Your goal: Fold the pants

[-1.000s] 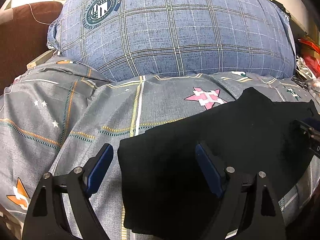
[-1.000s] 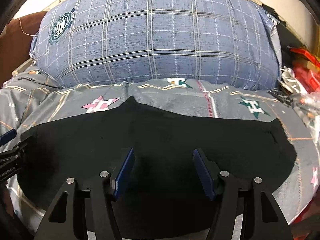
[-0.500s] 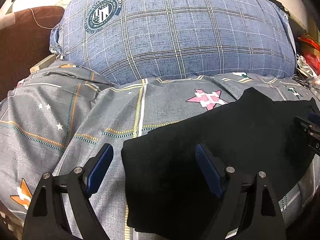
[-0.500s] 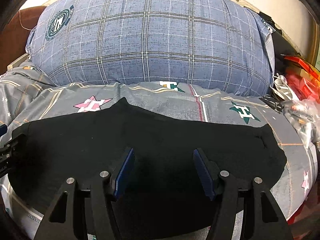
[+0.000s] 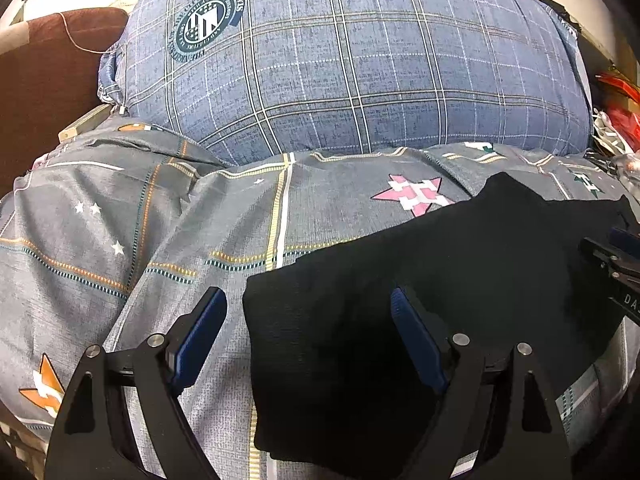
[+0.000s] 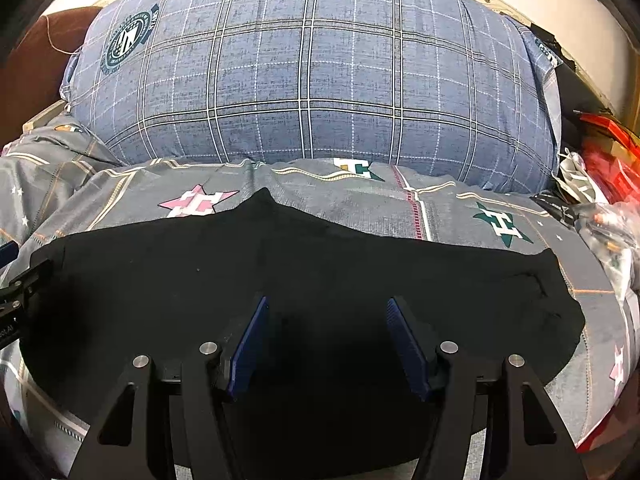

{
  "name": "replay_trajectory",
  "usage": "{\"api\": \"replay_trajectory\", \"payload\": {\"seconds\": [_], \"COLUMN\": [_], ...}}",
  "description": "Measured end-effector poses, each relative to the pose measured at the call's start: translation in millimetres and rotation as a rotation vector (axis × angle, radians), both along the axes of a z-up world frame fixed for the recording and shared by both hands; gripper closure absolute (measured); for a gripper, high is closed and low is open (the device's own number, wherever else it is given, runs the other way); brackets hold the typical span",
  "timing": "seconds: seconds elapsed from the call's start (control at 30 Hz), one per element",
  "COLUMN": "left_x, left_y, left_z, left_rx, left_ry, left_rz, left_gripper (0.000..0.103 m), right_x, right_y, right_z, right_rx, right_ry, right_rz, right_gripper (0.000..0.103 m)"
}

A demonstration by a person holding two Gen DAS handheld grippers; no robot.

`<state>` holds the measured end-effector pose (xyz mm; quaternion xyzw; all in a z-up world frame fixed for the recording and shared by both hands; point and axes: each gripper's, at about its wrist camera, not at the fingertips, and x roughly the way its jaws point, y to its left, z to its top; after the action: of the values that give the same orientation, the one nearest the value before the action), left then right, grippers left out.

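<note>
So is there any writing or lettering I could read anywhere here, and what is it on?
"DA", cut off by the frame edge: white letters on the right gripper.
Ring of words on the round crest of the blue plaid pillow: too small to read.
"H"-like letter inside the stars printed on the grey bedsheet.

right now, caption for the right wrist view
Open right claw poised over black pants spread on a star-print bedsheet.

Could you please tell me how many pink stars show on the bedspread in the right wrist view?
2. One pink star lies just beyond the black pants, towards the left; the other sits near the right edge of the bedspread. The pants may hide more.
</note>
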<state>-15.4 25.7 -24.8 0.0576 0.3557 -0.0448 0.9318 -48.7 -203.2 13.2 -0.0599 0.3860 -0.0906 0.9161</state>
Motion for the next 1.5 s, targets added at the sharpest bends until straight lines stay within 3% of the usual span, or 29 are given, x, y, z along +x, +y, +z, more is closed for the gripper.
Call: {"api": "replay_trajectory", "payload": {"seconds": [0.2,0.4,0.57,0.63,0.7,0.77,0.87,1.0,1.2,1.33,1.5], "left_x": [7.0,19.1,23.6,25.4,27.1,27.0,24.5,10.0,-17.9,-27.7,-26.1], "left_y": [5.7,14.9,18.0,21.6,24.7,25.6,21.3,6.6,-35.1,-80.8,-123.9], "left_z": [-6.5,-19.6,-27.2,-28.2,-30.9,-31.5,-28.5,-16.2,21.8,41.3,55.3], "left_rx": [0.009,0.024,0.058,0.07,0.063,0.063,0.102,0.186,0.115,0.092,0.081], "left_ry": [0.034,0.097,0.115,0.113,0.121,0.121,0.103,0.032,-0.039,-0.028,0.007], "left_rz": [0.034,0.088,0.111,0.122,0.117,0.113,0.105,0.092,-0.082,-0.253,-0.371], "left_gripper": [0.018,0.018,0.006,0.0,0.0,0.0,0.0,0.0,0.0,0.0,0.0], "right_x": [-0.9,-2.8,-1.8,-6.6,-11.9,-18.0,-32.9,-66.6,-100.6,-94.3,-86.7], "right_y": [-9.4,-46.6,-82.2,-96.7,-116.5,-138.4,-176.0,-211.0,-262.1,-268.7,-279.8], "right_z": [0.0,-6.7,-26.9,-26.7,-25.9,-25.7,-21.5,1.9,7.6,0.3,-16.4], "right_rx": [-0.011,0.024,0.028,0.02,-0.02,0.027,0.102,0.146,0.451,0.563,0.699], "right_ry": [0.004,0.039,0.144,0.133,0.124,0.125,0.104,-0.029,-0.15,-0.137,-0.112], "right_rz": [-0.017,-0.109,-0.223,-0.26,-0.322,-0.359,-0.438,-0.528,-0.601,-0.585,-0.599], "right_gripper": [0.04,0.04,0.039,0.029,0.028,0.021,0.022,0.022,0.022,0.022,0.023]}}
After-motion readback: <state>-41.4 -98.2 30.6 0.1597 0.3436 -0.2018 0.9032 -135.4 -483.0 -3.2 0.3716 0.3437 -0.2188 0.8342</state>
